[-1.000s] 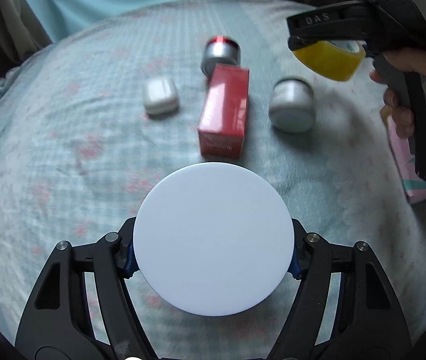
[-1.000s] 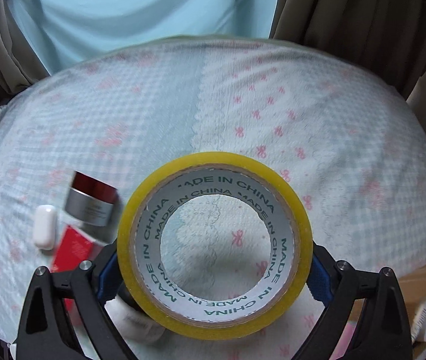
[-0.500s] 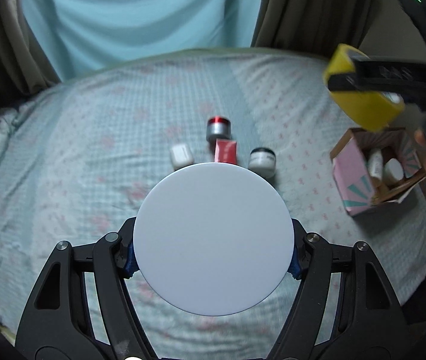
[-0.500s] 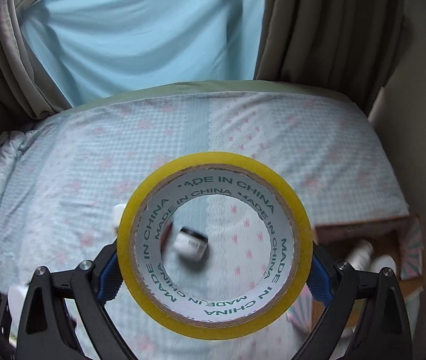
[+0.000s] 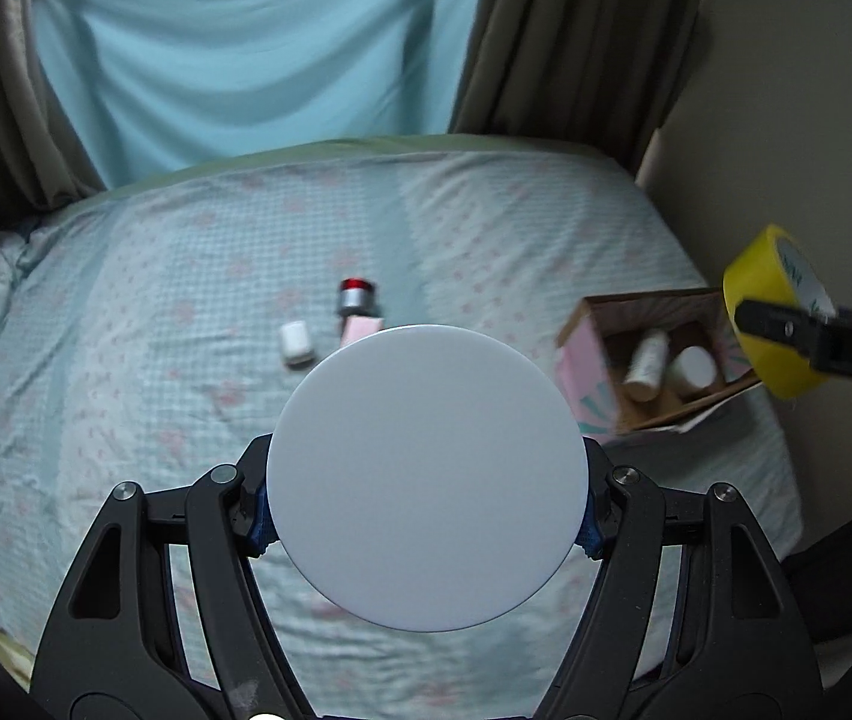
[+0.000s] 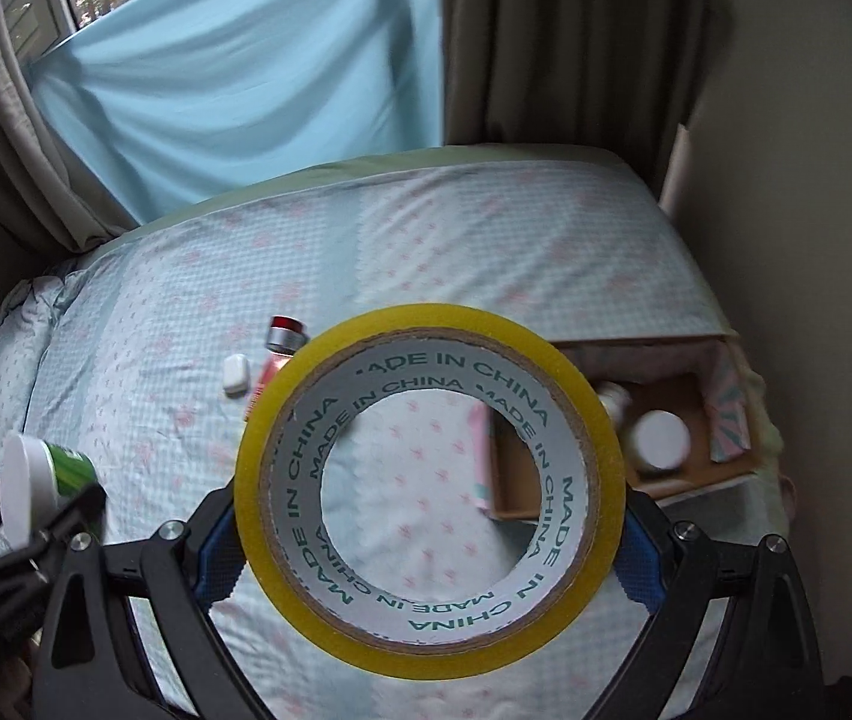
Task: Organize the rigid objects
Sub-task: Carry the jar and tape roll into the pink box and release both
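My left gripper (image 5: 426, 516) is shut on a green jar, whose round white lid (image 5: 426, 477) faces the camera. In the right wrist view the jar (image 6: 69, 471) shows at the far left, high above the bed. My right gripper (image 6: 429, 540) is shut on a roll of yellow tape (image 6: 426, 330). The left wrist view has the tape roll (image 5: 768, 324) at the right, over the near end of an open pink cardboard box (image 5: 582, 372). The box (image 6: 726, 408) holds white bottles (image 6: 660, 438).
A silver jar with a red lid (image 5: 356, 300), a small white case (image 5: 296, 343) and a red carton (image 6: 264, 384), partly hidden, lie mid-bed on the checked cover (image 5: 126, 360). Curtains (image 5: 546, 30) hang behind the bed and a wall stands to the right.
Both grippers have risen well above the bed, so the things on it look smaller. The right gripper with the tape has moved right, and the pink box has come into view.
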Tool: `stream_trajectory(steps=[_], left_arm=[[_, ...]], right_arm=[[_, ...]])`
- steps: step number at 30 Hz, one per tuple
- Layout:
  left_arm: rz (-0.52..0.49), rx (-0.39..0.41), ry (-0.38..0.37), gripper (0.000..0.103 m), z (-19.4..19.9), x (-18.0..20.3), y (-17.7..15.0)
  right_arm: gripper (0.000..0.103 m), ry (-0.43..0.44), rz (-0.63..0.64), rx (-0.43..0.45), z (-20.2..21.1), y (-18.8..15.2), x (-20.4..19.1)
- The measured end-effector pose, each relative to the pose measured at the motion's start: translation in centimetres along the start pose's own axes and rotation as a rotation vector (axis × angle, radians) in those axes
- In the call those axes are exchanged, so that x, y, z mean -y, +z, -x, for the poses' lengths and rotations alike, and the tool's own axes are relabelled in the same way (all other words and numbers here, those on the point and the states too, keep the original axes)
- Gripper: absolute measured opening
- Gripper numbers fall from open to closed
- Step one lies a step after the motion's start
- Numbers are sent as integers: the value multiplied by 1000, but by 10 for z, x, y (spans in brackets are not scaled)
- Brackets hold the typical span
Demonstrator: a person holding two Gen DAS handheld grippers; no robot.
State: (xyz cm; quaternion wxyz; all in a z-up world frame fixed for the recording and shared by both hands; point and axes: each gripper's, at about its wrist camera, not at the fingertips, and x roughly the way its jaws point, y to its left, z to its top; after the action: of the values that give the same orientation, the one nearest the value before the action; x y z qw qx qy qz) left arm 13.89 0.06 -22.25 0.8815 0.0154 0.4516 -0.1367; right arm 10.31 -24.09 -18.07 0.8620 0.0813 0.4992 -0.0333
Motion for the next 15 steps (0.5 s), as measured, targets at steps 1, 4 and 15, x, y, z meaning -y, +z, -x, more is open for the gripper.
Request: stream_trajectory(steps=[1,4,15], left_arm=[[-5,3,0,68,2,10,2],[-18,13,4,68,6,50,11],[-4,-49,-55,68,-41,176,41]], right_arm=[[96,2,-9,0,3,0,15],[96,11,-34,-9,9,3,59],[97,14,-38,-72,-19,12,193]])
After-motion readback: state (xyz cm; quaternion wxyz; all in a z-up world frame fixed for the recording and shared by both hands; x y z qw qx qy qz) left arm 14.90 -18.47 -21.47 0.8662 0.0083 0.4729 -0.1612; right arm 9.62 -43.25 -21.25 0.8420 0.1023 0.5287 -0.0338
